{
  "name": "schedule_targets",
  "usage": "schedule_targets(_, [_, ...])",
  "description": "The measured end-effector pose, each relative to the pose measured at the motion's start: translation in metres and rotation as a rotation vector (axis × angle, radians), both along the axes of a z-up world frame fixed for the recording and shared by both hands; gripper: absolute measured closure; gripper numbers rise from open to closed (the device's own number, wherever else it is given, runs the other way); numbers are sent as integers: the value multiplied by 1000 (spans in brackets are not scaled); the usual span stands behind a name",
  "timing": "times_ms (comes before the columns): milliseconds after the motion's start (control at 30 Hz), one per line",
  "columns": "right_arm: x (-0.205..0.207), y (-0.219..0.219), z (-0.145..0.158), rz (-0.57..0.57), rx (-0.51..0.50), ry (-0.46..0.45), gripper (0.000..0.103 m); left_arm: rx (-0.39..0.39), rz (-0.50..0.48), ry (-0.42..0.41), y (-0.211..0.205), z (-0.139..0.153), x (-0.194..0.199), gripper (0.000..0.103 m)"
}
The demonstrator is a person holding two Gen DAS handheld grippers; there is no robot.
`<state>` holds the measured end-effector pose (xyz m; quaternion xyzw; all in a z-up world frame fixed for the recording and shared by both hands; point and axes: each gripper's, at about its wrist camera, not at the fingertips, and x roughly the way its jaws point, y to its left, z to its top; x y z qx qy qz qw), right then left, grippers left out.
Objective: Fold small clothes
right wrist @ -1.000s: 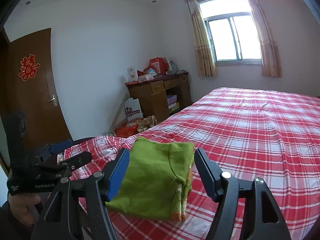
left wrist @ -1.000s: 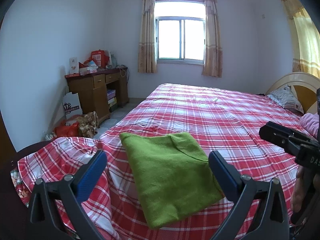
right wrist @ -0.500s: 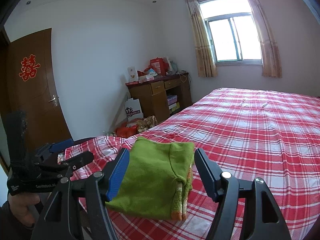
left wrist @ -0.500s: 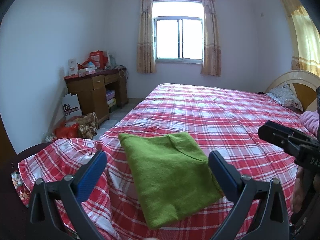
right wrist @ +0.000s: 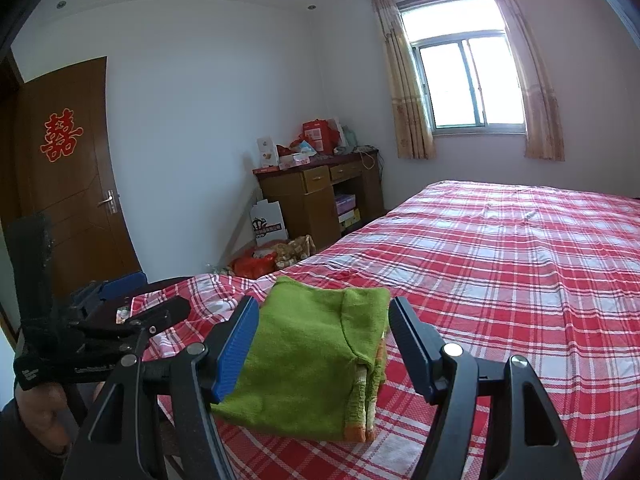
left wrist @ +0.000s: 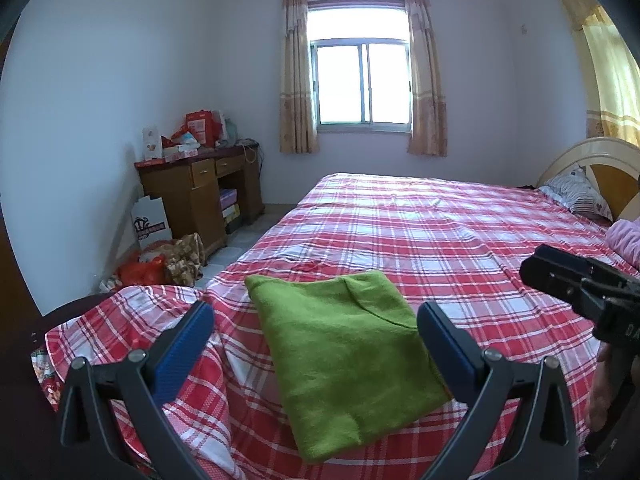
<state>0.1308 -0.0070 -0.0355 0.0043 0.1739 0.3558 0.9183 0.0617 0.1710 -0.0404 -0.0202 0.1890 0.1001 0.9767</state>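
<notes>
A green garment [left wrist: 344, 356] lies folded into a neat rectangle on the near corner of the bed; in the right wrist view [right wrist: 308, 364] its orange and white cuffs show at the near right edge. My left gripper [left wrist: 316, 344] is open and empty, held above and just short of the garment. My right gripper [right wrist: 324, 344] is open and empty too, with the garment seen between its fingers but not touched. Each gripper shows in the other's view, the right [left wrist: 580, 284] and the left [right wrist: 100, 332].
The bed [left wrist: 440, 232] has a red plaid sheet, with pillows [left wrist: 580, 196] and a pink cloth [left wrist: 624, 240] by the headboard. A wooden desk [left wrist: 200, 196] with boxes, floor bags [left wrist: 160, 264] and a door [right wrist: 68, 176] stand to the left.
</notes>
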Motion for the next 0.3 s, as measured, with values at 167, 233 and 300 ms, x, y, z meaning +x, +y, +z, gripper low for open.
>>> schedule_targets(167, [-1, 3, -2, 7, -11, 3, 35, 10, 10, 0, 2, -4, 1, 0])
schedule_targets(233, [-1, 3, -2, 9, -13, 3, 35, 24, 8, -4, 0, -5, 1, 0])
schedule_targets(300, [-1, 4, -2, 9, -14, 3, 35, 17, -9, -7, -1, -5, -1, 0])
